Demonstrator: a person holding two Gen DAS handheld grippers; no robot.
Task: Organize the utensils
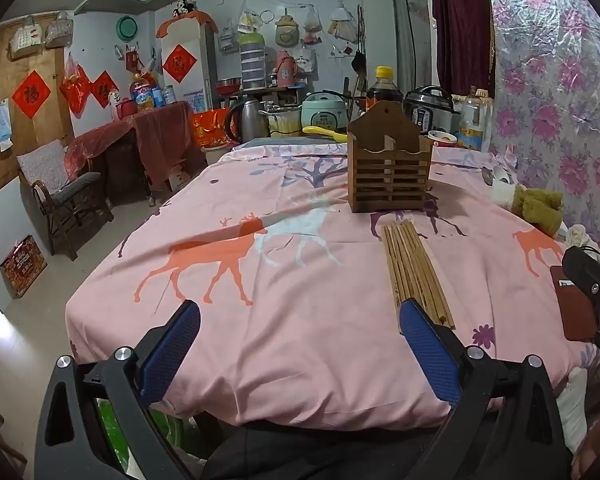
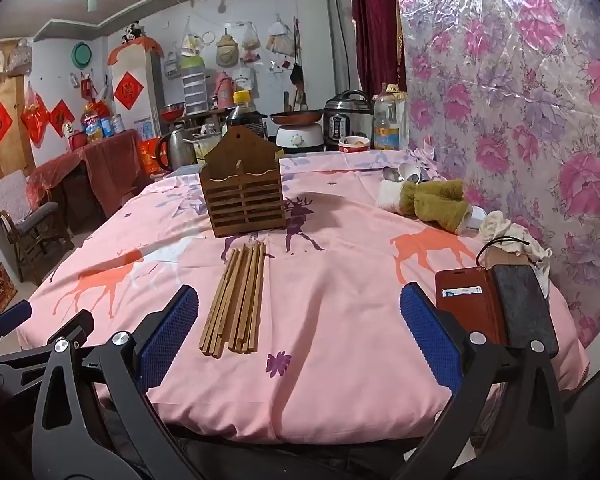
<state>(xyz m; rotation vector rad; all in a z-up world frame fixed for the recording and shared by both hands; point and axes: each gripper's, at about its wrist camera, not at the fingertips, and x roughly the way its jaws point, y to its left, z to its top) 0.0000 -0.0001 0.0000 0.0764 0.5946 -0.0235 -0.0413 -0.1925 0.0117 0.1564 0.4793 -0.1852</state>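
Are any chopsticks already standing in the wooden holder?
No, the wooden holder shows nothing sticking out of its top, and the chopsticks lie bundled on the pink cloth in front of it.

My left gripper [image 1: 298, 334] hangs at the table's near edge, jaws spread wide and empty; my right gripper [image 2: 300, 320] beside it is equally wide and empty.

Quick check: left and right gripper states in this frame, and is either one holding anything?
Left gripper: open, holding nothing; the bundle of wooden chopsticks lies on the pink cloth beside its right finger.
Right gripper: open, holding nothing.
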